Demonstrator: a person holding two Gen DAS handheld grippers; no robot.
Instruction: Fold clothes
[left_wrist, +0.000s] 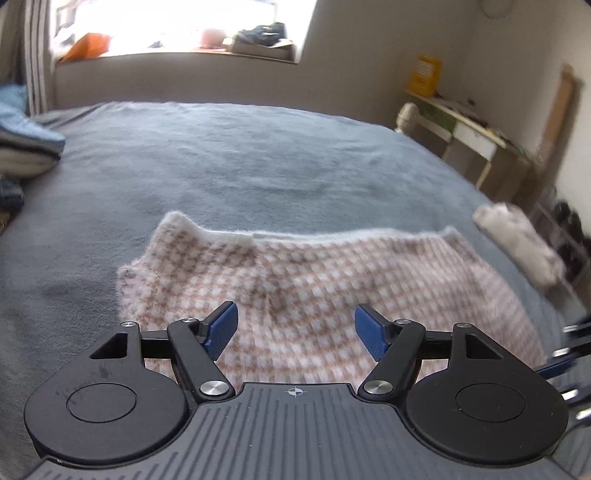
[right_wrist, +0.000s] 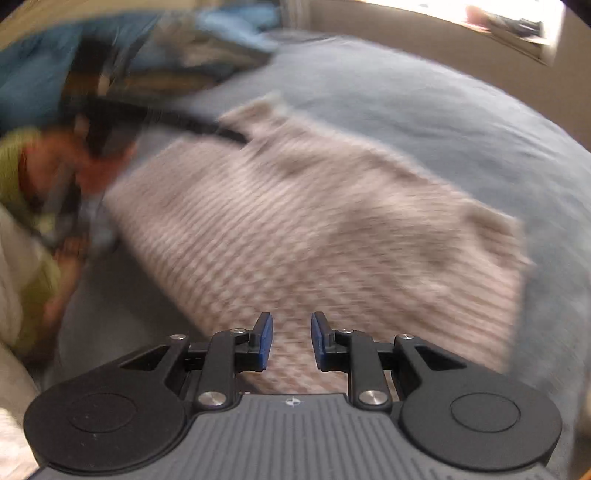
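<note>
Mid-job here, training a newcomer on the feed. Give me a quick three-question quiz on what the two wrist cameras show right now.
1. True or false: the left gripper is clamped on the checked sweater.
2. What does the sweater lie on? A) wooden floor B) grey-blue blanket C) desk
3. Fill in: the right gripper has its jaws ____ than the left gripper's.

Key: 1 false, both jaws stand open with nothing between them; 2 B; 3 narrower.
</note>
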